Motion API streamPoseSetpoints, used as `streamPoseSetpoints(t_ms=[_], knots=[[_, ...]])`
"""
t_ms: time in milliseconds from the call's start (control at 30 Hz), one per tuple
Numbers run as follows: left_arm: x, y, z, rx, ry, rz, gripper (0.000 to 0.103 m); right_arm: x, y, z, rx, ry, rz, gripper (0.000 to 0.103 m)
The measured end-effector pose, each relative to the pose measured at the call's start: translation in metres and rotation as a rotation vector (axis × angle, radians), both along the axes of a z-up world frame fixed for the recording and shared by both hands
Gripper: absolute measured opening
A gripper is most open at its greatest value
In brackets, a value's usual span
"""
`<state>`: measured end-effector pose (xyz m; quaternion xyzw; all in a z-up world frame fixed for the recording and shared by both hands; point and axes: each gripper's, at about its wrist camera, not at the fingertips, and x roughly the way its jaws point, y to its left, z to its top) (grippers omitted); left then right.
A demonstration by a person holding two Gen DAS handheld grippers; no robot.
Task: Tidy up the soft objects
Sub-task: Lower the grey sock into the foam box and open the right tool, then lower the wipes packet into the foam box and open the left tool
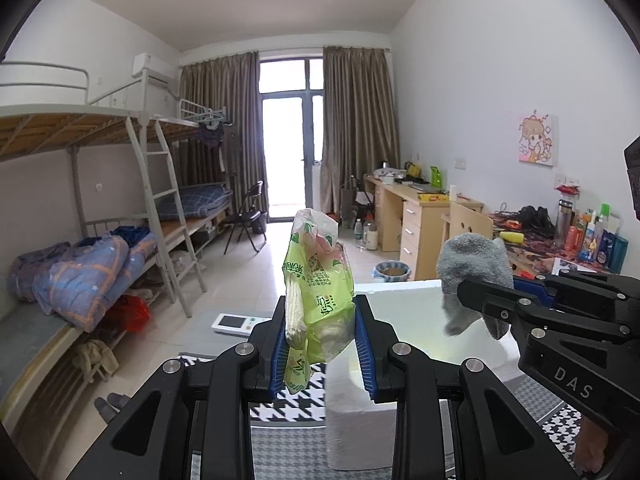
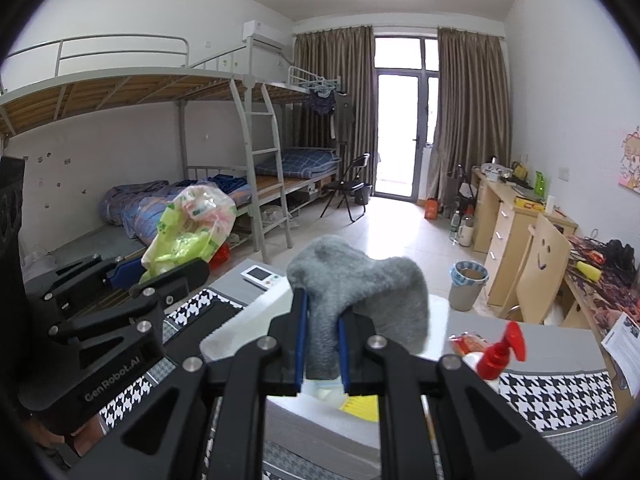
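Left claw (image 1: pixel 322 336) clamped on green tissue pack (image 1: pixel 316 288), right claw (image 2: pixel 322 354) pinching grey cloth (image 2: pixel 360 296), white foam box (image 1: pixel 404 308) beneath, red-capped bottle (image 2: pixel 500 352) beside.

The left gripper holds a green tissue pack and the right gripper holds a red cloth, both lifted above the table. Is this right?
Not quite: the cloth in the right gripper is grey, not red, as the right wrist view shows. The left gripper does hold the green tissue pack.

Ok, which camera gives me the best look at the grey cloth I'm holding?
The right wrist view: the grey cloth fills the centre, pinched in the right gripper, its top flopping over. The left wrist view shows the cloth only from the side, partly hidden behind that gripper.
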<state>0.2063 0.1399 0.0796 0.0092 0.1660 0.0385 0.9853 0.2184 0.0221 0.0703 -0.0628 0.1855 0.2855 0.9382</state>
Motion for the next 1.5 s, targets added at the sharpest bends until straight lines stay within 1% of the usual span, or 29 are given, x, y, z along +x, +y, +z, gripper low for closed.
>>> streamPoseSetpoints(t_ms=[100, 233, 500, 667, 800, 867, 900, 933, 967, 1000, 1033, 1100, 1300, 1500], knots=[[0.001, 0.002, 0.000, 0.005, 0.001, 0.010, 0.032, 0.002, 0.003, 0.000, -0.008, -0.006, 0.001, 0.017], [0.002, 0.007, -0.001, -0.003, 0.003, 0.018, 0.032, 0.010, 0.005, -0.002, -0.010, 0.016, 0.003, 0.017], [0.003, 0.015, -0.002, -0.009, -0.002, 0.023, 0.032, 0.015, 0.009, -0.001, -0.024, 0.023, 0.003, 0.017], [0.001, 0.012, -0.003, -0.006, -0.005, 0.022, 0.032, 0.016, 0.013, -0.001, -0.034, 0.032, 0.016, 0.017], [-0.001, 0.013, -0.002, -0.006, -0.008, 0.023, 0.032, 0.017, 0.015, -0.003, -0.060, 0.036, 0.022, 0.018], [-0.001, 0.013, -0.002, -0.007, -0.008, 0.024, 0.032, 0.018, 0.018, -0.003, -0.061, 0.045, 0.024, 0.025], [-0.001, 0.013, -0.002, -0.007, -0.008, 0.024, 0.032, 0.018, 0.017, -0.003, -0.059, 0.048, 0.027, 0.039], [-0.001, 0.013, -0.002, -0.008, -0.008, 0.025, 0.032, 0.018, 0.016, -0.003, -0.059, 0.047, 0.024, 0.058], [-0.002, 0.013, -0.001, -0.009, -0.007, 0.025, 0.032, 0.017, 0.016, -0.002, -0.058, 0.041, 0.020, 0.067], [-0.002, 0.014, -0.001, -0.009, -0.008, 0.027, 0.032, 0.014, 0.014, -0.001, -0.054, 0.027, 0.016, 0.080], [-0.002, 0.014, 0.000, -0.009, -0.009, 0.028, 0.032, 0.012, 0.014, -0.001, -0.055, 0.020, 0.015, 0.083], [-0.002, 0.014, 0.001, -0.010, -0.009, 0.029, 0.032, 0.011, 0.015, 0.000, -0.072, 0.021, 0.015, 0.083], [-0.002, 0.014, 0.002, -0.007, -0.013, 0.027, 0.032, 0.012, 0.011, -0.002, -0.065, 0.047, 0.013, 0.083], [-0.003, 0.013, 0.002, -0.006, -0.015, 0.024, 0.032, 0.007, 0.007, -0.002, -0.067, 0.037, 0.015, 0.083]])
